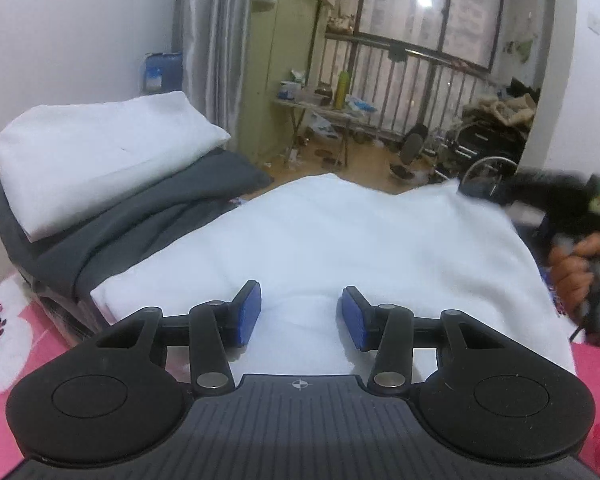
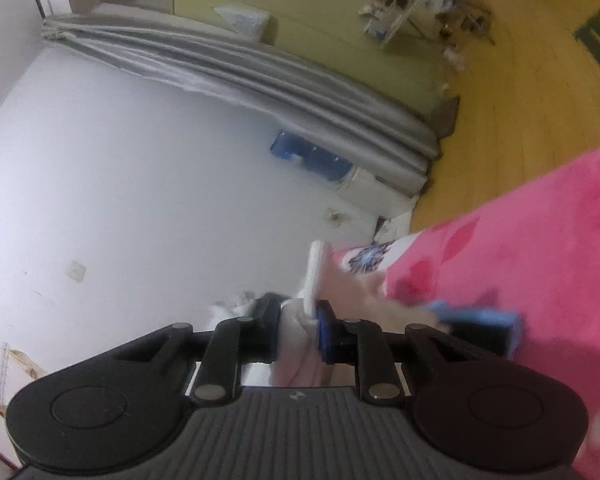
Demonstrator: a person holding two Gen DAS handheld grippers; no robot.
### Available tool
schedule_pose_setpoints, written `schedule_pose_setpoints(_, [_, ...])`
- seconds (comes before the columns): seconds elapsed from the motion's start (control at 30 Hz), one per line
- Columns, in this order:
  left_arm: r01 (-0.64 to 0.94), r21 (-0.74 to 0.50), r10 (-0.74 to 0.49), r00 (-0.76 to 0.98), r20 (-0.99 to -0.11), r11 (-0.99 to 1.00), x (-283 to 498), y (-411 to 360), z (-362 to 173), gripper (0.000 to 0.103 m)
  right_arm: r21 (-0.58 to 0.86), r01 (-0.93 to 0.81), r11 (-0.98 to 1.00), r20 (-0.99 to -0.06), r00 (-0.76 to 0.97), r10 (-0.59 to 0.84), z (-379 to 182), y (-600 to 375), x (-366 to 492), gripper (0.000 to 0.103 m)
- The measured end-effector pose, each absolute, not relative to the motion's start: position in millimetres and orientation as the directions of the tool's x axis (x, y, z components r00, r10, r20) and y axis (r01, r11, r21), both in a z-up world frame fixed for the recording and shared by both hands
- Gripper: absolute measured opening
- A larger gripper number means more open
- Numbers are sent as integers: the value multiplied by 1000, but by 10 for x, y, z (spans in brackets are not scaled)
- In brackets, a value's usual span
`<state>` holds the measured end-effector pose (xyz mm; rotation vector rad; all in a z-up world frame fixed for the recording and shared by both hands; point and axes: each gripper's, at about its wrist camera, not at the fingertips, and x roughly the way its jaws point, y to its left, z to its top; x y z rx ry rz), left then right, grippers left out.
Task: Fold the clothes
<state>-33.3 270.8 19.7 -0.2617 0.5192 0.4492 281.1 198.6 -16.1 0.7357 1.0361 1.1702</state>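
A white garment point(image 1: 340, 236) lies spread on the pink floral bedspread point(image 1: 4, 320). My left gripper point(image 1: 301, 316) hovers just over its near edge, open, with nothing between its blue pads point(image 1: 248, 312). At the garment's far right corner, the right gripper point(image 1: 476, 192) shows as a dark blur, held by a hand point(image 1: 568, 272). In the right wrist view my right gripper point(image 2: 300, 320) is shut on a bunched fold of the white garment point(image 2: 314, 276), which sticks up between the jaws. The bedspread point(image 2: 520, 260) fills the right side of that view.
A folded white piece point(image 1: 100, 152) rests on dark grey folded clothes point(image 1: 140, 216) at the left of the bed, against the wall. Beyond the bed are a wooden floor point(image 2: 520, 100), a grey curtain point(image 2: 260, 80), a cluttered small table point(image 1: 320, 104) and a wheelchair point(image 1: 480, 148).
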Motion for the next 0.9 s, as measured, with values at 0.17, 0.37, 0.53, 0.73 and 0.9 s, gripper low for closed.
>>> schedule_pose_setpoints(0.17, [-486, -111, 365, 771, -523, 867, -286, 2673, 214, 45, 858, -78, 508, -487, 194, 852, -931, 1582, 3112, 17])
schedule_pose_setpoints(0.37, [-490, -126, 367, 778, -510, 863, -345, 2676, 190, 45, 824, -475, 309, -248, 188, 950, -28, 1571, 2883, 17])
schedule_pose_setpoints(0.53, [-490, -126, 371, 781, -503, 862, -358, 2662, 190, 45, 535, -842, 73, -244, -71, 967, 496, 1996, 2171, 12])
schedule_pose_setpoints(0.73, [-476, -123, 363, 792, -492, 871, -383, 2651, 167, 45, 564, -657, 499, -466, 246, 850, -232, 1226, 2605, 5])
schedule_pose_setpoints(0.9, [-477, -147, 359, 800, -481, 866, -426, 2676, 151, 45, 489, -838, 241, -281, 110, 953, 362, 1237, 2116, 4])
